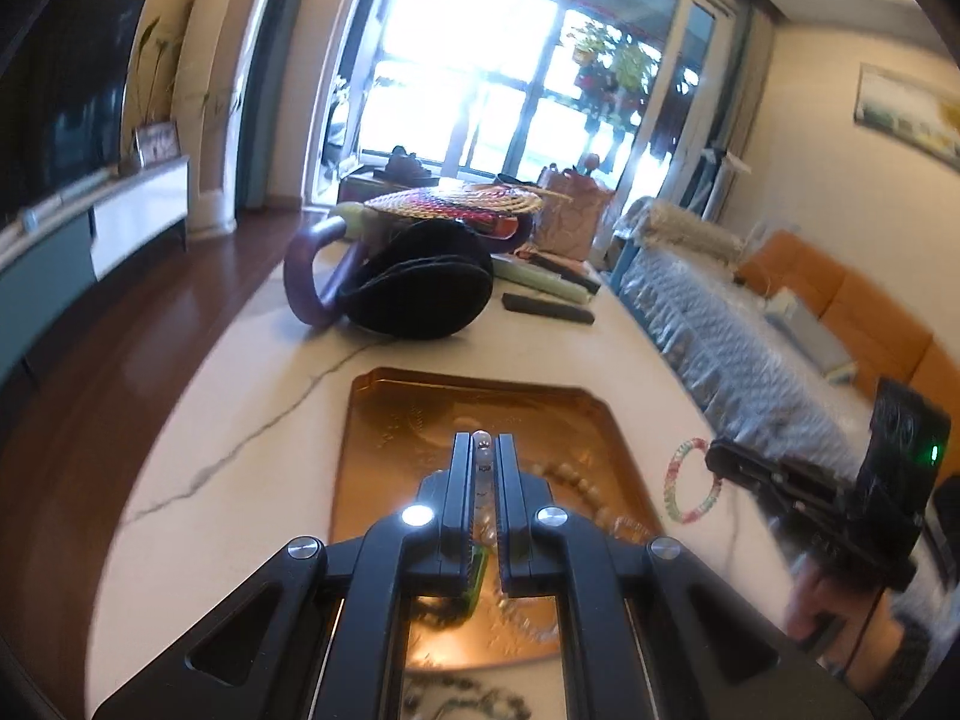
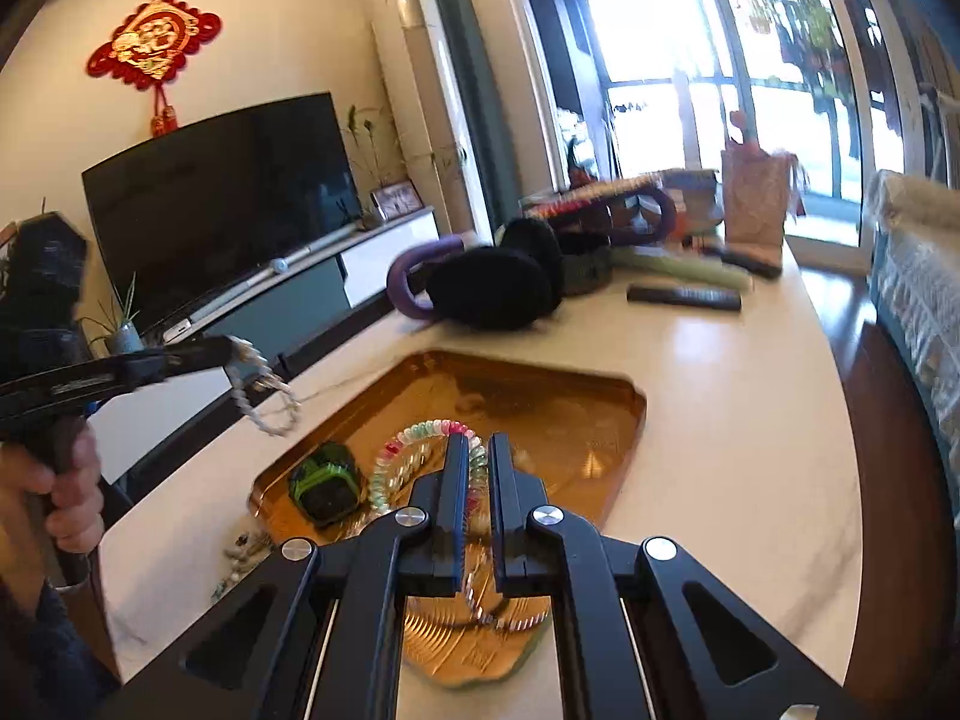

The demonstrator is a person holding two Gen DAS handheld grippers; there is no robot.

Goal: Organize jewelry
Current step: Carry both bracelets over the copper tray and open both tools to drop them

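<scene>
- Left tongs (image 1: pixel 483 441) are clamped on a pearl strand (image 2: pixel 264 387), which hangs beside the tray (image 2: pixel 624 420).
- Right tongs (image 2: pixel 478 441) grip a coloured bracelet (image 2: pixel 420 433) over the tray.
- Risk: the swinging strand may slip out or land on the table (image 2: pixel 720 390).

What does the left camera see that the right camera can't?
Only the left view shows the orange sofa and a wall painting. Only the right view shows the red knot, and the green watch in the tray. Both show the gold tray, earmuffs, pearl bracelet in the left gripper, and colorful bracelet in the right gripper.
</scene>
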